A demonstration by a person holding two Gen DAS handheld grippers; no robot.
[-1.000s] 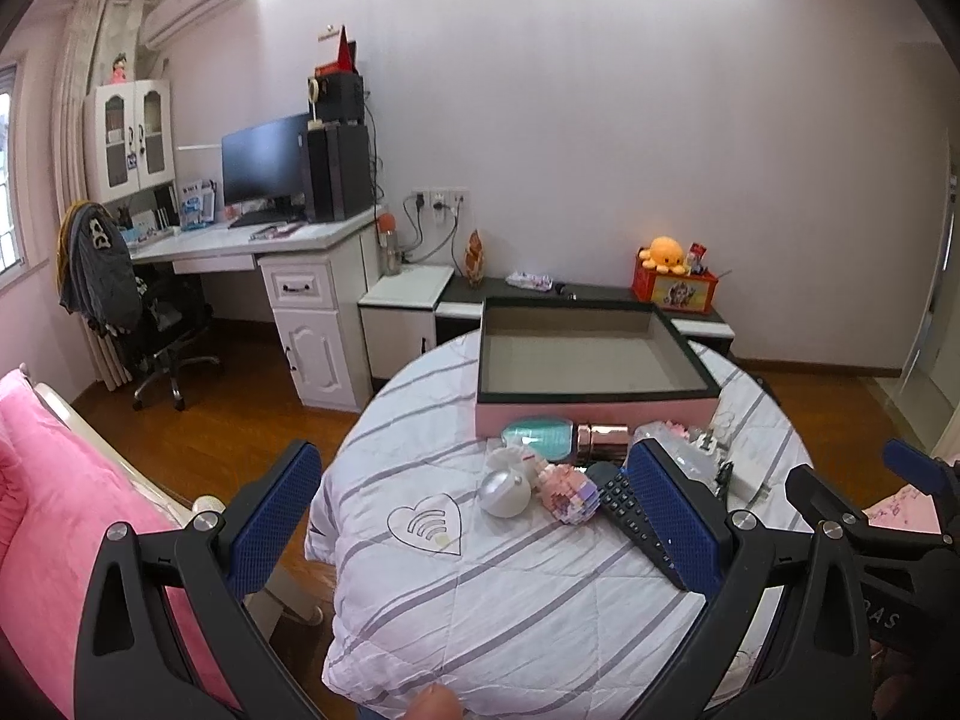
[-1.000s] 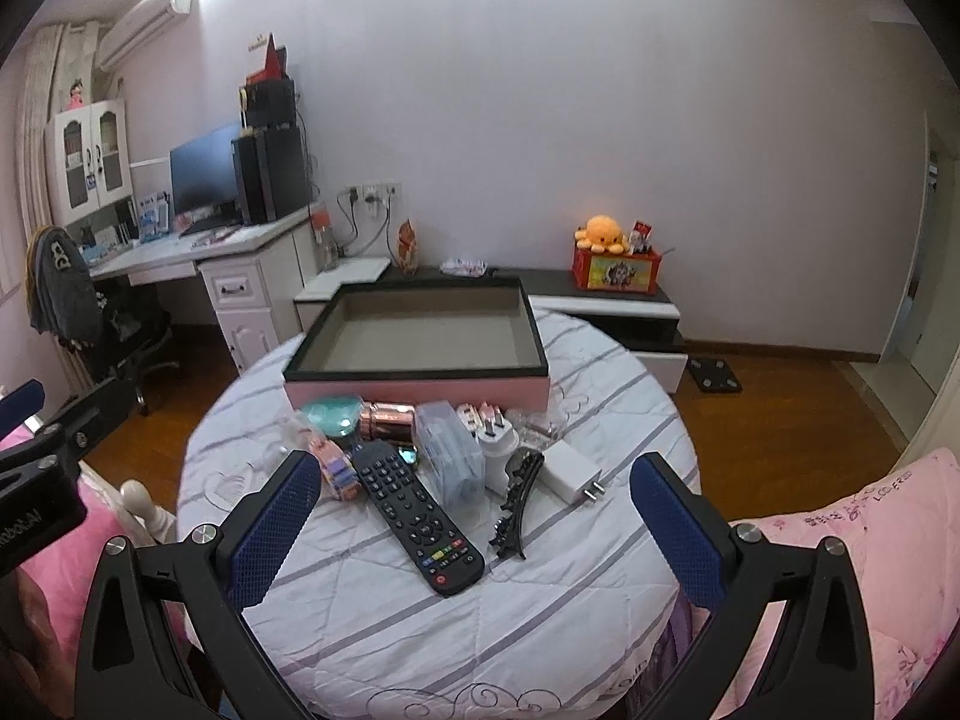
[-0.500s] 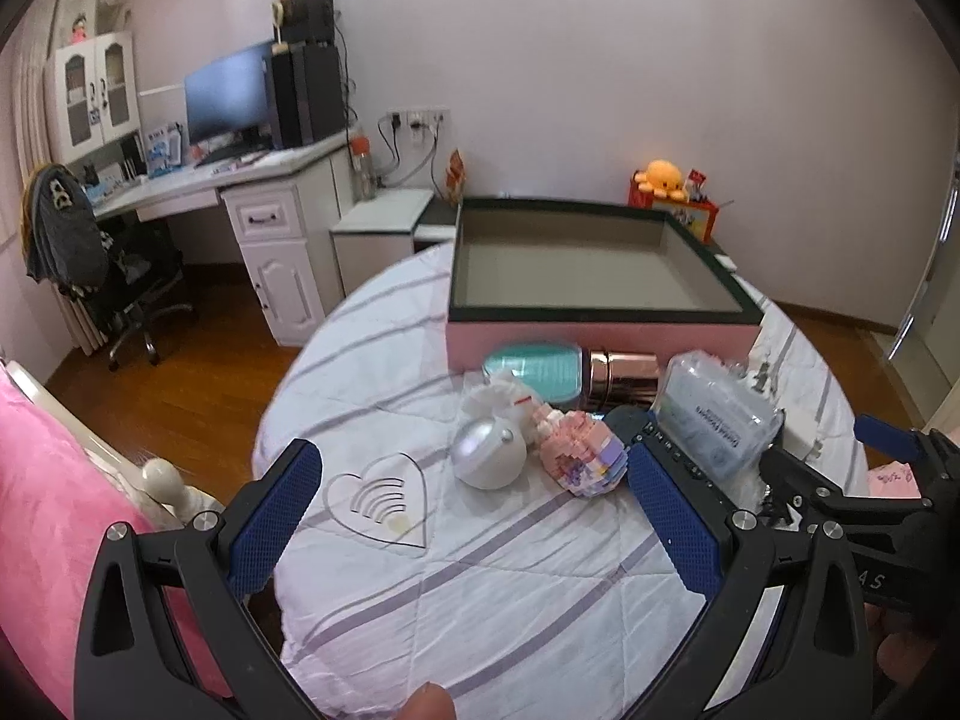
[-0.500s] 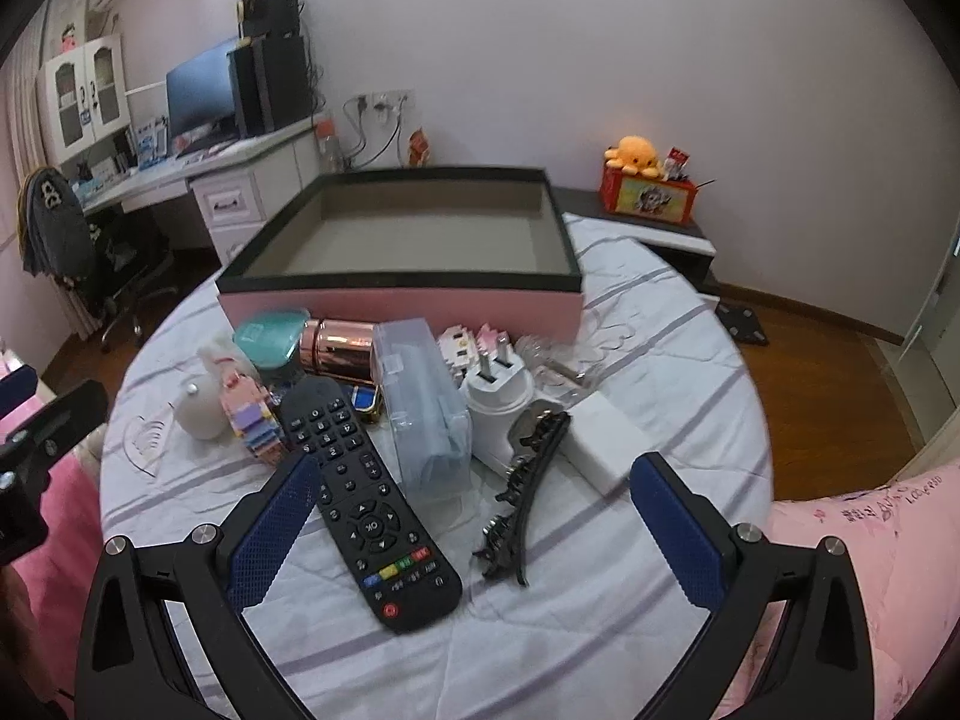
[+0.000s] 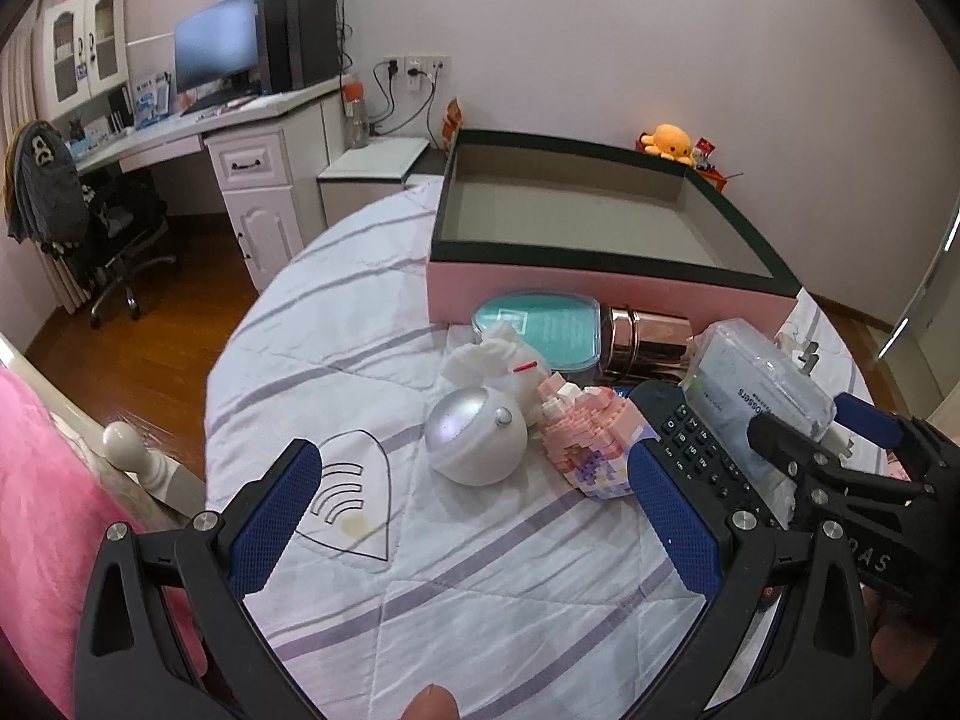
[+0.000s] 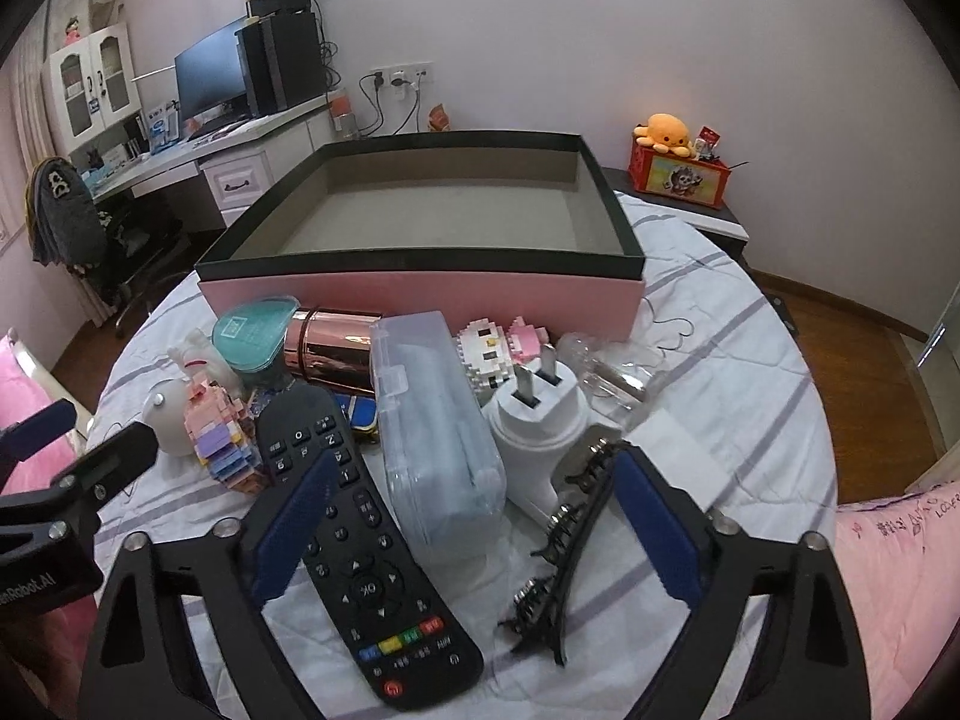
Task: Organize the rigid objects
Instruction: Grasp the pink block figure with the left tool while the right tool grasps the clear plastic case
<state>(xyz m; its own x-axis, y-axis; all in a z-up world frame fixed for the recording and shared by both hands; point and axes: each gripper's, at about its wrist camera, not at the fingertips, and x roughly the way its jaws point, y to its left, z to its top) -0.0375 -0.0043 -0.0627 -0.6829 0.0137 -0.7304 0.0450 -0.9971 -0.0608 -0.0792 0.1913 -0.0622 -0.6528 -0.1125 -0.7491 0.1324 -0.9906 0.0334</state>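
An empty pink box with a dark rim [image 6: 420, 294] [image 5: 600, 294] stands at the far side of the round table. In front of it lie a black remote [image 6: 366, 546], a clear plastic case [image 6: 438, 432], a white plug adapter [image 6: 534, 420], a black hair clip [image 6: 564, 534], a rose-gold cylinder [image 6: 336, 354] and pink brick figures [image 5: 594, 444]. A silver ball [image 5: 477, 438] lies near my left gripper [image 5: 474, 522], which is open and empty. My right gripper [image 6: 474, 528] is open, low over the remote and case.
The table has a striped white cloth [image 5: 480, 588]. Pink bedding [image 5: 42, 516] is at the left and at the right [image 6: 888, 588]. A desk with monitor [image 5: 216, 60] and an office chair [image 5: 90, 222] stand behind on the wooden floor.
Both grippers have moved forward and down toward the objects on the table, which now fill more of each view. Both stay open; nothing was grasped.
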